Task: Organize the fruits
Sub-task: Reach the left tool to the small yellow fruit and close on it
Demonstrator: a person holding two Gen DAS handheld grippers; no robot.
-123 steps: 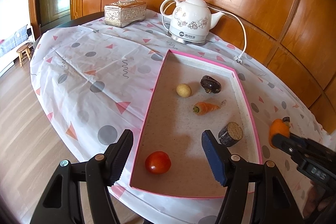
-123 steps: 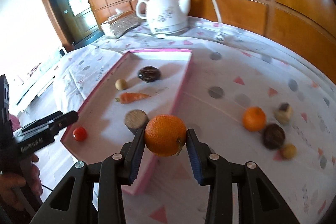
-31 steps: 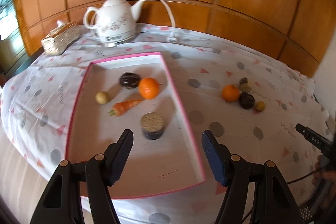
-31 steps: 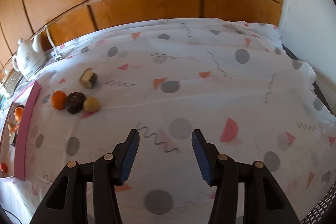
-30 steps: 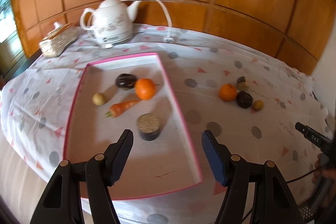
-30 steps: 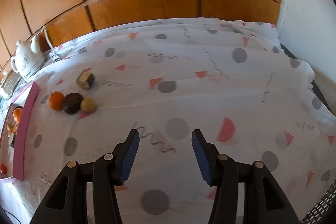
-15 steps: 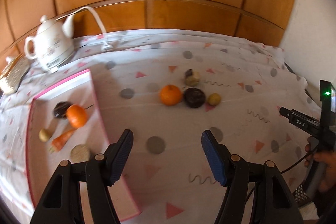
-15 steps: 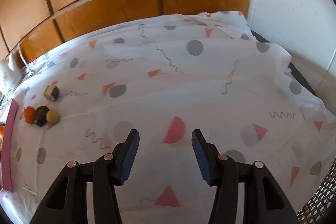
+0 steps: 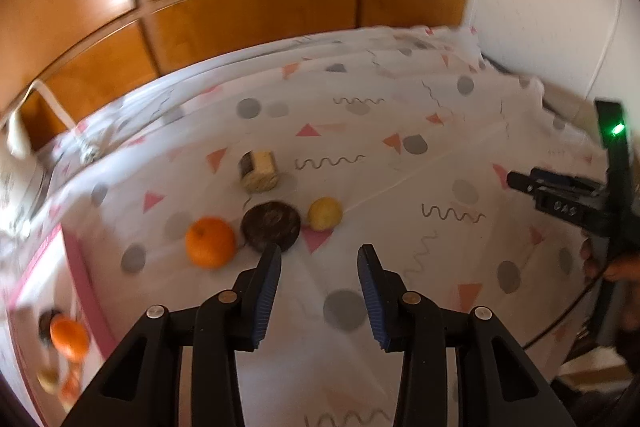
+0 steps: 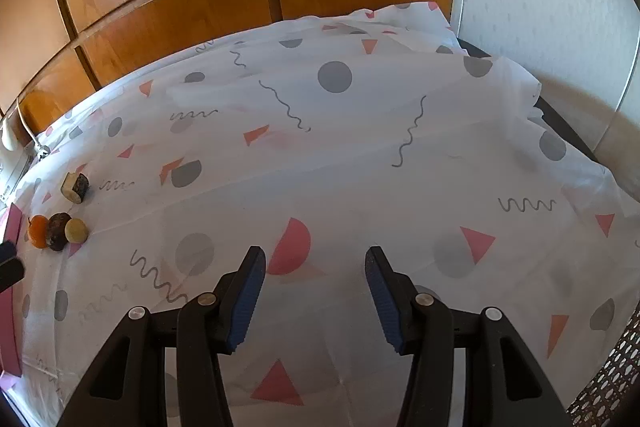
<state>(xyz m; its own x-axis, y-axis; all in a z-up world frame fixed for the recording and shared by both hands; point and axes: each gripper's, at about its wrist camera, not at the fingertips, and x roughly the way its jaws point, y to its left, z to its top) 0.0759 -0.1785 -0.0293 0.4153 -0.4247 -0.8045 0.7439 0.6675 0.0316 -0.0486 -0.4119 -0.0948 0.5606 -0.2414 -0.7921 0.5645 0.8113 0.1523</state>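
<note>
Both wrist cams angled down at tablecloth [image 9: 400, 155], shared fruit cluster [image 10: 60, 227].

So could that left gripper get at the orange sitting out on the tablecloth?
Probably yes. The orange lies on open cloth just ahead and left of the left gripper, with only the dark round fruit beside it. The closing jaws, empty now, would need to reopen.

The left gripper [image 9: 319, 254] angled steeply downward, its jaws closing with nothing between them. The right gripper [image 10: 315, 257] (also tilted downward) stood with its blue pads parted and gripping nothing. At the picture's edge a hand [image 9: 612, 263], probably the person's right, clasped its handle.
</note>
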